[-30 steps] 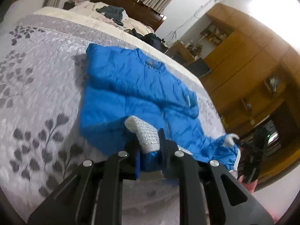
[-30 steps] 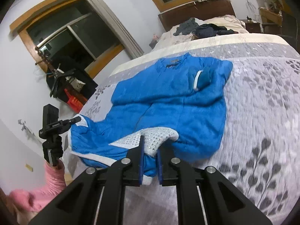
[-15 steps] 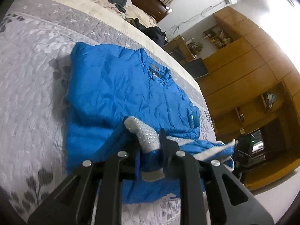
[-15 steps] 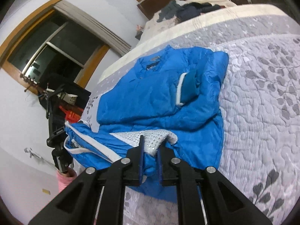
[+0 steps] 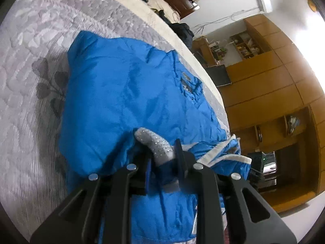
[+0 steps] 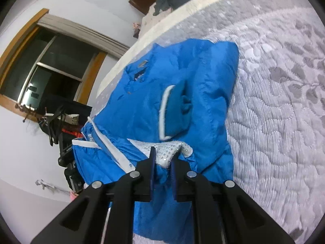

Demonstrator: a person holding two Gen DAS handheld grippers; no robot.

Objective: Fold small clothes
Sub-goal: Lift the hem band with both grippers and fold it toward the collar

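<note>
Under both claws lies the gray bed (image 5: 30, 101). Ahead of them, the blue jacket (image 5: 121, 93) is spread on it, soft, puffy and light. The left claw (image 5: 162, 160) and right claw (image 6: 162, 162) are each squeezed tight on its sparkly bottom hem (image 6: 170, 148), a good place to hold.

A blue jacket (image 5: 126, 93) with white trim lies half-folded on the bed, its hem lifted.

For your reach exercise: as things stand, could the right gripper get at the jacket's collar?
Probably not: the right gripper is shut on the blue jacket hem, so it lacks free jaws, though nothing covers the collar.
</note>
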